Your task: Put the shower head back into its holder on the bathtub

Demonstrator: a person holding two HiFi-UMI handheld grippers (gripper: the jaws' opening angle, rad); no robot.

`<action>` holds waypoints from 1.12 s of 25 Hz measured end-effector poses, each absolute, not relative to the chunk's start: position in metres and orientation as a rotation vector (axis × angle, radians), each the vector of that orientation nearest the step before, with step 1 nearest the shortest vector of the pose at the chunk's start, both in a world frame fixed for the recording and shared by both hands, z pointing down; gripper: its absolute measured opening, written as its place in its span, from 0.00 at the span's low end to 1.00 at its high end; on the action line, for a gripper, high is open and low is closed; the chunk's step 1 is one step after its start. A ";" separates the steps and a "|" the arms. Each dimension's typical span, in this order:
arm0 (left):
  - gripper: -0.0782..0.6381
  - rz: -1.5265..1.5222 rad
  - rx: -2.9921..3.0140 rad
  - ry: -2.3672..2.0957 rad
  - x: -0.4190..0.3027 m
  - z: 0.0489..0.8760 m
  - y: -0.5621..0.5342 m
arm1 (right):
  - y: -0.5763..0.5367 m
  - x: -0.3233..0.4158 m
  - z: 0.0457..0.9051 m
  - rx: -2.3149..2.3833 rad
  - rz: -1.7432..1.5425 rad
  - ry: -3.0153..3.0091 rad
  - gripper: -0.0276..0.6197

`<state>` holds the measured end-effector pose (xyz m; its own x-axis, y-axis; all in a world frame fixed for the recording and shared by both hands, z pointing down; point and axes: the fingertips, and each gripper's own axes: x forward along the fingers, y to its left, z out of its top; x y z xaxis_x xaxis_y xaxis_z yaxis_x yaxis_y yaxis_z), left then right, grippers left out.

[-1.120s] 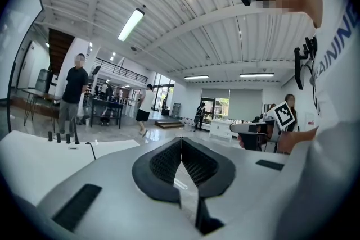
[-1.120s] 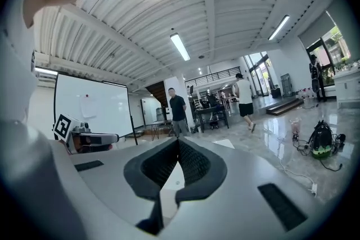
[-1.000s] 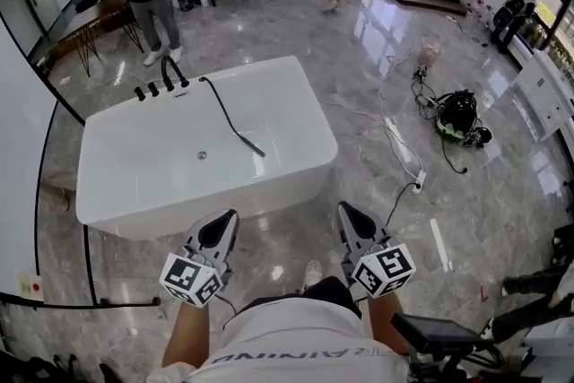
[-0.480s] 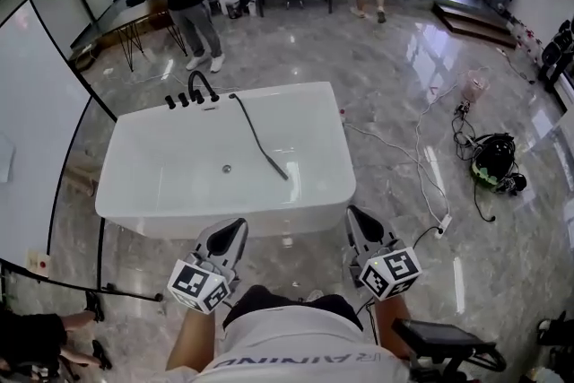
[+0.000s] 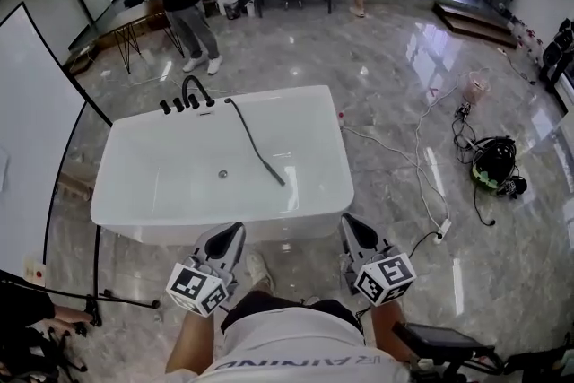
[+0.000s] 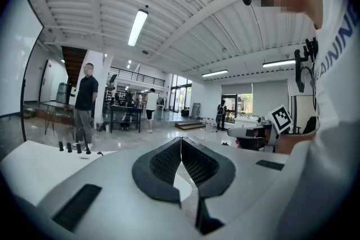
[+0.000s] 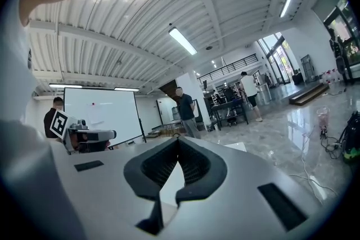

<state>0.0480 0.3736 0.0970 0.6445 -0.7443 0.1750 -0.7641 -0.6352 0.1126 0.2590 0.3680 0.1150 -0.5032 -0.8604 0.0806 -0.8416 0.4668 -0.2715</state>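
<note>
Grippers are hanging clenched and empty nearest the person, left gripper (image 5: 228, 235) and right gripper (image 5: 351, 229) alike. Beyond them the shower head (image 5: 274, 174) is lying inside the bathtub (image 5: 342, 159), its hose (image 5: 248, 132) trailing to the taps (image 5: 178, 104) on the far rim. By my judgement, picking up and seating are both remaining.

my left gripper (image 6: 181, 141) is pinched closed on nothing; the bathtub (image 6: 34, 163) rim with black taps (image 6: 73, 147) lies left.
</note>
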 end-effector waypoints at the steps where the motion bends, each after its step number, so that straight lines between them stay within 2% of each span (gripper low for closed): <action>1: 0.13 0.160 2.686 -1.231 0.048 0.100 0.368 | 0.364 0.260 0.116 -1.549 -0.429 2.627 0.06; 10: 0.13 0.103 2.709 -1.155 0.011 0.114 0.285 | 0.291 0.223 0.121 -1.644 -0.424 2.630 0.06; 28: 0.13 0.060 2.620 -1.194 -0.178 0.152 0.073 | 0.086 0.034 0.132 -1.633 -0.374 2.792 0.06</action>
